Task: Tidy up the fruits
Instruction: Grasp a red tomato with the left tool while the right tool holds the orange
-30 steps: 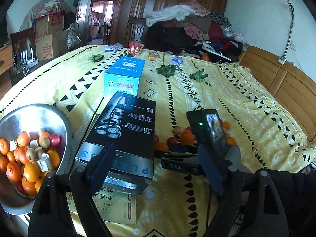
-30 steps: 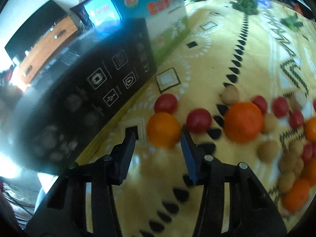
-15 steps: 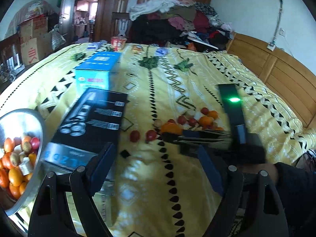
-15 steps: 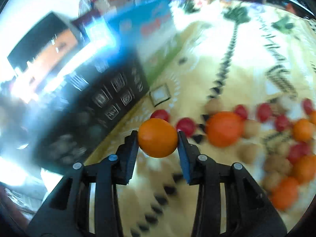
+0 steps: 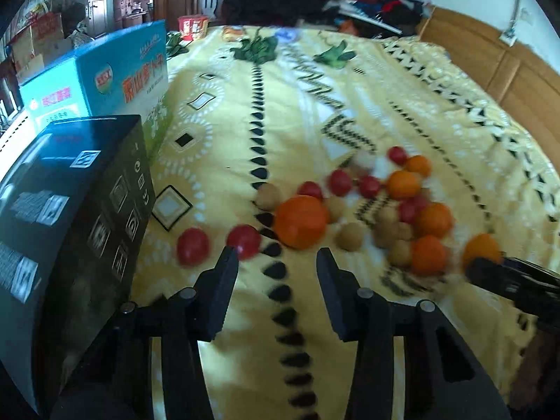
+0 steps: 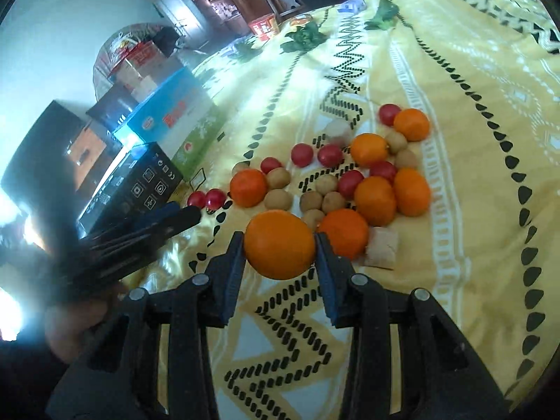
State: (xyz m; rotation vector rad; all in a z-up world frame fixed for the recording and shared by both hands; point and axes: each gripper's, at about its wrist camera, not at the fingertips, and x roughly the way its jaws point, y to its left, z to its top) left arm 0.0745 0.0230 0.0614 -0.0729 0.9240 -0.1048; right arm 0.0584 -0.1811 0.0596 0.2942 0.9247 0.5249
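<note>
Right gripper [image 6: 279, 260]: an orange [image 6: 279, 244] is pinched between both fingers and held above the bedspread [image 6: 455, 80], clear of the pile. Only the fruit's widest part is touched by the pads — a roll out of the grip is judged likely if the wrist is tilted or swung quickly.

Left gripper [image 5: 276, 281]: fingers spread wide, nothing held, poised low just short of a red tomato [image 5: 244, 241], the left tip almost on it. The soft skin could be bruised or the fruit nudged away if the fingers are closed off-centre.

Just beyond, the loose pile [image 6: 350, 175] of oranges, tomatoes and small brown fruit lies on soft bedding — a bump could scatter it.

Further left, a black box [image 5: 73, 224] and a blue box [image 5: 105, 80] are judged close enough to be clipped.
</note>
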